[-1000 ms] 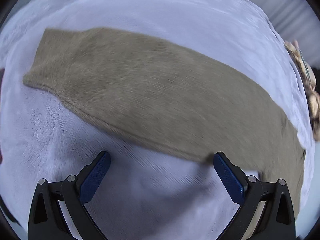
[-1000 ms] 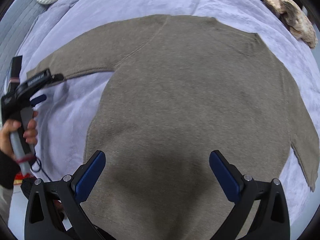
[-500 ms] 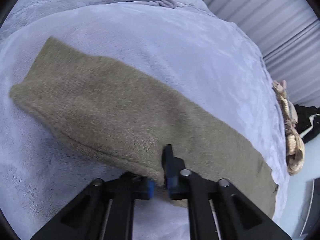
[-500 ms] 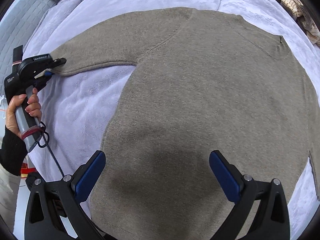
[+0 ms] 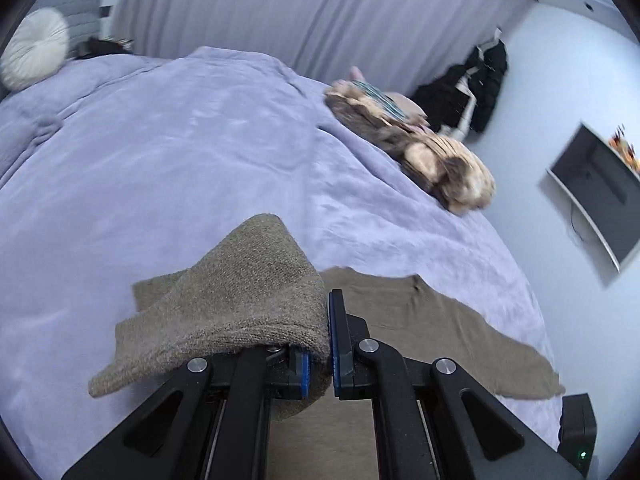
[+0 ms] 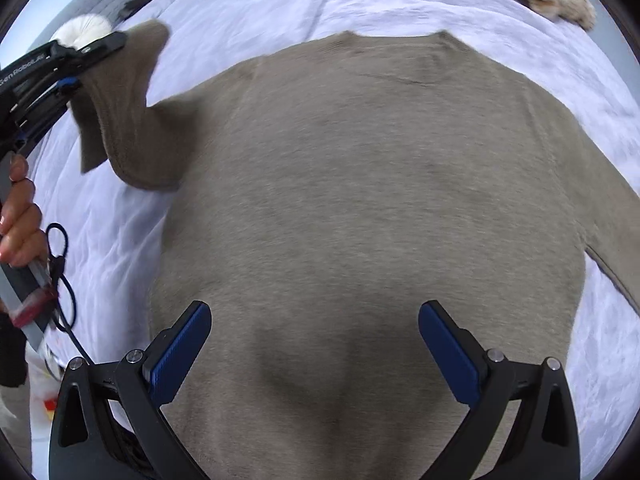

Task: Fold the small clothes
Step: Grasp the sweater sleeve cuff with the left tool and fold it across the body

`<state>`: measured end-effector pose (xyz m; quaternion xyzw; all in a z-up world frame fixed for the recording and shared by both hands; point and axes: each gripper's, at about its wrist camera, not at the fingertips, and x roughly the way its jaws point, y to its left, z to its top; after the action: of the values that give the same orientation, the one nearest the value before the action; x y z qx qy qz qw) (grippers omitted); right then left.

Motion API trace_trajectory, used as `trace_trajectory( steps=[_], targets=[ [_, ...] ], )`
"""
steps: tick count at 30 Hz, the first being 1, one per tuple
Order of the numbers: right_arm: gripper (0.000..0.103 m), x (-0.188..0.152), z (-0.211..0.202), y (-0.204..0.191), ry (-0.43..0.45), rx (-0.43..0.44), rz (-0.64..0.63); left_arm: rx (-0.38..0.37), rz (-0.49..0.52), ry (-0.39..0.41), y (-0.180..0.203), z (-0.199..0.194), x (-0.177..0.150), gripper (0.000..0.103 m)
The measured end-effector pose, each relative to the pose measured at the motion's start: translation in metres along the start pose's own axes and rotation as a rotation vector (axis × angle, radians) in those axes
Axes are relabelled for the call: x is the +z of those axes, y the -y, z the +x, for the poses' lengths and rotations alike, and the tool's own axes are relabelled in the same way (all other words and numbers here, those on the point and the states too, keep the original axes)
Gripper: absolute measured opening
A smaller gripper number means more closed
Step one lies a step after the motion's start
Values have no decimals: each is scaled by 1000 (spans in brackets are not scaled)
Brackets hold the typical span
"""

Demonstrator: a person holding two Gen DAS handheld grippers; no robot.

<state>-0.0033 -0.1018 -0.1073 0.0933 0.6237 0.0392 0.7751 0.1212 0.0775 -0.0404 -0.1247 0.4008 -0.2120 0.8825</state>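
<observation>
A bed covered by a lilac blanket (image 5: 192, 152) filled both views, with pleated curtains (image 5: 312, 12) behind it and a pale wall (image 5: 560, 92) at the right. At the far left, a round white cushion (image 5: 32, 54) was seen near the headboard. In the right wrist view, a hand (image 6: 18, 216) was wrapped around the handle of the left gripper (image 6: 76, 70) at the left edge, and the end of the sleeve (image 6: 120, 108) was pinched in that gripper and held up off the blanket, draped downward in a fold. In the left wrist view, the left gripper (image 5: 319, 350) was clamped tight on the same sleeve (image 5: 240, 296), the knit bunched over its left finger. The brown sweater (image 6: 360, 200) was spread flat across the middle of the bed, its neckline toward the far side. The right gripper (image 6: 315, 344) was held above the sweater's lower body with its jaws spread wide and nothing between them. Further right, a heap of beige clothes (image 5: 432, 152) lay on the bed's far edge, dark garments (image 5: 476, 80) were seen against the wall, and a wall-mounted screen (image 5: 596, 192) was visible at the far right.
</observation>
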Motion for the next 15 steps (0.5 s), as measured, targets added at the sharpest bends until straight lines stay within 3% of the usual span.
trace_trajectory(
  steps=[3,6,10,12,13,14,15],
  targets=[
    [103,-2,-6,30,16,-14,72,-69,67,-107,48,38,-23,9],
    [103,-6,-4,61,14,-27,148,-67,122,-214,80,77,-47,9],
    [103,-13,3,96,-10,-40,233,-10,168,-303,79,103,-91,9],
    [103,-13,7,106,-20,-54,256,10,173,-339,78,107,-98,15],
    [103,-11,7,108,-21,-60,262,14,164,-354,76,108,-100,42],
    [103,-9,8,109,-20,-65,267,22,156,-348,71,102,-101,77],
    [103,-5,9,109,-16,-68,268,45,154,-320,66,93,-100,89]
  ],
)
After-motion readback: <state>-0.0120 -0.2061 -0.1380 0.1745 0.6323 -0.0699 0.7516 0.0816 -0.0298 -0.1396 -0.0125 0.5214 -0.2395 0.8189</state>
